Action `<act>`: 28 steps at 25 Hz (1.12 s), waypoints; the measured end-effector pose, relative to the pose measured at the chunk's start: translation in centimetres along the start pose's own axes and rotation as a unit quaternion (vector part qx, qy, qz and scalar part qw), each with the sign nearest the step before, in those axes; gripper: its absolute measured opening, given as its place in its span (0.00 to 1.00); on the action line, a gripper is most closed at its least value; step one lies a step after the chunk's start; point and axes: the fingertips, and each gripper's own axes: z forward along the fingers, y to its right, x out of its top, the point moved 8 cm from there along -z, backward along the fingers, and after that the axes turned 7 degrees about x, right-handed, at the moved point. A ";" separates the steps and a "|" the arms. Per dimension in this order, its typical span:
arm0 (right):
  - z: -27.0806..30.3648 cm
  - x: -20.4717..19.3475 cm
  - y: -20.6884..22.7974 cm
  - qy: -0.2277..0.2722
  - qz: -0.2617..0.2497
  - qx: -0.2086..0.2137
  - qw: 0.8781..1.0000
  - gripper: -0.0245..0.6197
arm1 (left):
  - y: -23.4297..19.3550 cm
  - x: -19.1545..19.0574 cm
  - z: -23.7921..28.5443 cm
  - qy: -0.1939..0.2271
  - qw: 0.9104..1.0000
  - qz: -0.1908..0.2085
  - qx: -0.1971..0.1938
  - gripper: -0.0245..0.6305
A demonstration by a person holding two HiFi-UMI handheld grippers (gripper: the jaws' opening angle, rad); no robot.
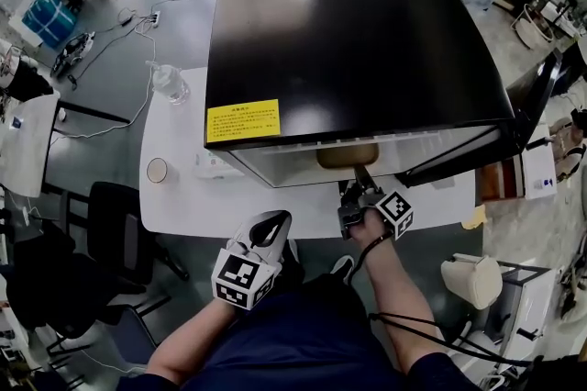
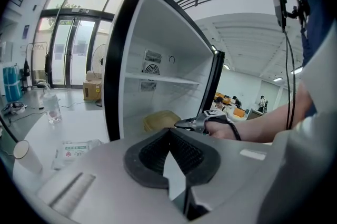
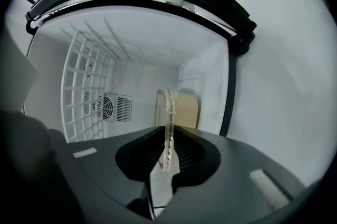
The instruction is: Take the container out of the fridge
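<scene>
- Left claw (image 1: 264,231) sits nearest, low over my lap at the table (image 1: 183,196) edge. Jaws together, nothing in them. Best parked there, out of the pull path.
- Grip: right claw (image 3: 167,132) is inside the fridge (image 1: 348,40), clamped on the near rim of the container (image 3: 184,107). The thin rim runs straight up between the pads.
- Container is tan and sits on the fridge floor near the front, under the shelf (image 2: 163,79), on the side of the open door (image 1: 477,150). Can't tell if it has a lid.
- Only an edge is pinched, so I expect it to pivot or droop once the base loses support.
- Plan: pull straight back toward me, slow and level. Let the base slide on the fridge floor until it clears the front lip, and only then take the weight.
- No wrist twist during the pull, since a thin rim will likely flex and walk out of the pads.
- Door stands close on my right, so hold the line central and don't drift that way.
- If the rim slips or bends, stop with the base still on the fridge floor and re-grip deeper. The left claw is free to steady the other side.
- Set-down: only a narrow strip of table is free in front of the fridge. Paper cup (image 1: 158,170) and bottle (image 1: 171,84) are well off to the left and no obstacle.
</scene>
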 end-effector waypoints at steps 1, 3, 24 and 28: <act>-0.2 0.0 0.0 0.000 0.001 0.002 1.000 0.13 | 0.2 0.0 0.0 0.000 1.000 0.000 -0.001 0.04; -0.6 0.1 -0.1 -0.001 0.002 0.004 1.000 0.13 | 0.5 0.0 0.1 -0.001 1.000 0.000 -0.003 0.04; -7.9 0.9 -0.3 -0.001 0.023 -0.012 1.000 0.13 | 4.9 0.0 1.8 -0.007 0.999 0.005 -0.040 0.04; -8.9 1.3 0.2 0.001 0.026 0.011 1.000 0.13 | 6.1 -0.1 2.4 -0.010 0.999 0.008 -0.051 0.04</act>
